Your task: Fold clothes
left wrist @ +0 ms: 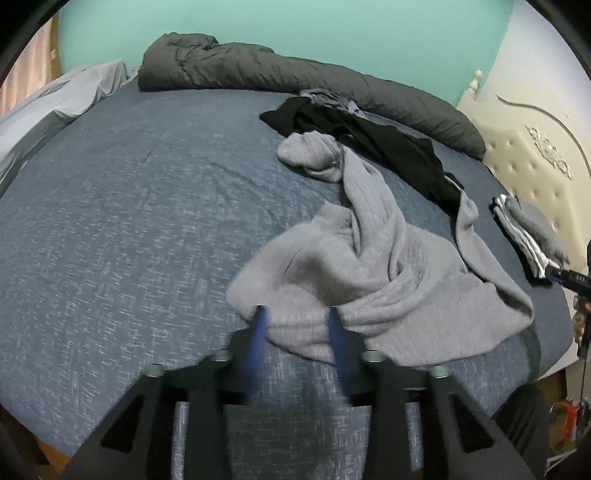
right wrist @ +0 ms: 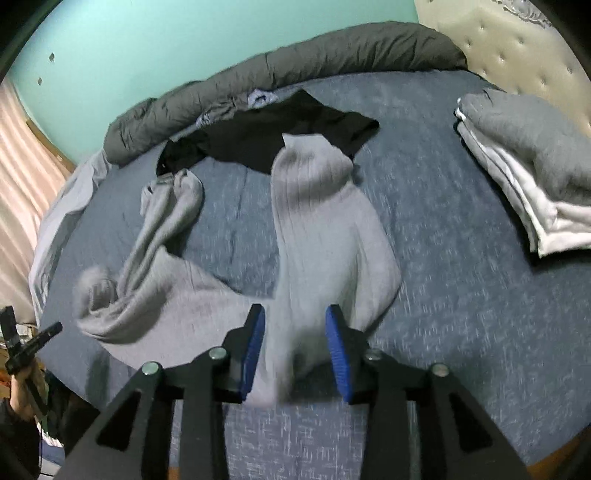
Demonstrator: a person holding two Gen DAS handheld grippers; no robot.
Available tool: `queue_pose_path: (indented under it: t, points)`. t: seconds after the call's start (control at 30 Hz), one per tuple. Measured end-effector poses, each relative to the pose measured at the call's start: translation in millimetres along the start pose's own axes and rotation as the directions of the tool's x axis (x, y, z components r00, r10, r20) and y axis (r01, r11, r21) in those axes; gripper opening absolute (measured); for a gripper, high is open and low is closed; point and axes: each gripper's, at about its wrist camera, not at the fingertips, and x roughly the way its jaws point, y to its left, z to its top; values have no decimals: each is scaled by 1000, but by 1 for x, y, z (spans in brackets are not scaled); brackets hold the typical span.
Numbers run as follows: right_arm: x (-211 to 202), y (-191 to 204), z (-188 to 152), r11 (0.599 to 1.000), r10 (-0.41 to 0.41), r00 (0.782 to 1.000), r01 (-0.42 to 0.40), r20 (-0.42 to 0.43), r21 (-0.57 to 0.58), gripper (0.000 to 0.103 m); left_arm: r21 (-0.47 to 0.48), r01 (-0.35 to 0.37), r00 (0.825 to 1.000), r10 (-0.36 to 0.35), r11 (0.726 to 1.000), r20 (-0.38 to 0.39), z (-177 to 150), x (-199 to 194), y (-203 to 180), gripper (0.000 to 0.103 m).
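The sweater (left wrist: 373, 273), a grey ribbed knit, lies crumpled on the blue bedspread (left wrist: 129, 229), near the front edge and toward the right half of the bed in the left wrist view. At far left, a pale sheet (left wrist: 62, 99) hangs off the bed's corner. A dark grey duvet (left wrist: 280, 70) is rolled along the far side under the teal wall (left wrist: 295, 29). In front of it lies a black garment (left wrist: 384, 140), and one sweater sleeve (left wrist: 314, 151) ends bunched just beside it. The left gripper (left wrist: 297, 314) has its jaws apart, with the sweater's near hem between the blue pads (left wrist: 258, 332); motion blur hides whether the pads touch the cloth. At the right sits a folded stack (left wrist: 532, 236) of grey and white clothes, near the cream tufted headboard (left wrist: 524, 162). In the right wrist view, the other sleeve (right wrist: 314, 206) runs straight from the near edge toward the black garment and overlaps its edge. The right gripper (right wrist: 295, 314) also has its jaws apart, straddling that sleeve's near end, and a gap shows beside the right pad. The other gripper shows at this view's left edge.
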Motion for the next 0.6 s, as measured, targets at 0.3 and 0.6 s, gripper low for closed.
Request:
queue_pose_path:
  t: [0.3, 0.6]
  points:
    - [18, 2, -2, 1000, -8, 1000, 8, -16, 2, 36, -31, -2, 998, -1, 1000, -68, 35, 53, 11, 53]
    - [26, 3, -6, 1000, 16, 1000, -15, -25, 26, 37, -32, 36, 985, -41, 999, -167, 69, 114, -9, 66]
